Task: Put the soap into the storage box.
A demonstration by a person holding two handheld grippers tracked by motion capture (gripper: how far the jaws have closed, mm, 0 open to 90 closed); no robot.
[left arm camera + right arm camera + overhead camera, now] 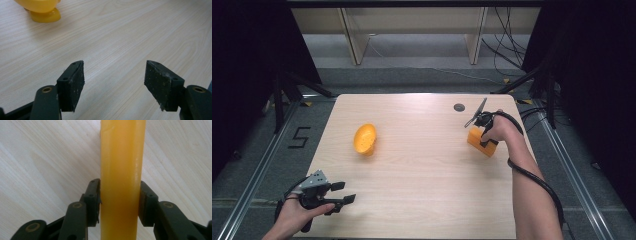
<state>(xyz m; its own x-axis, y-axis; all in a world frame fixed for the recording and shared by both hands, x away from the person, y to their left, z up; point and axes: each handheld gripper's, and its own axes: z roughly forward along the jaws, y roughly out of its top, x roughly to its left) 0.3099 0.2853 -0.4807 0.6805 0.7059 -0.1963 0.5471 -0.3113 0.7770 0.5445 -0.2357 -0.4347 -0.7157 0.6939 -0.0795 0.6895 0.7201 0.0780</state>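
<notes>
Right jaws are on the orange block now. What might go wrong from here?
1. The right gripper pinches the orange block across a smooth narrow face; it may slip or swivel when lifted.
2. The block sits near the table's right edge; a drop could send it off.
3. The yellow bowl-like piece lies tipped and might roll if nudged.

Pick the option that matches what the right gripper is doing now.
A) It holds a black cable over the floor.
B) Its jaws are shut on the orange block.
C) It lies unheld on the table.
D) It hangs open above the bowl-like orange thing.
B: in the right gripper view the right gripper has both jaws pressed against the sides of the orange block, near the table's right edge in the high view.
</notes>
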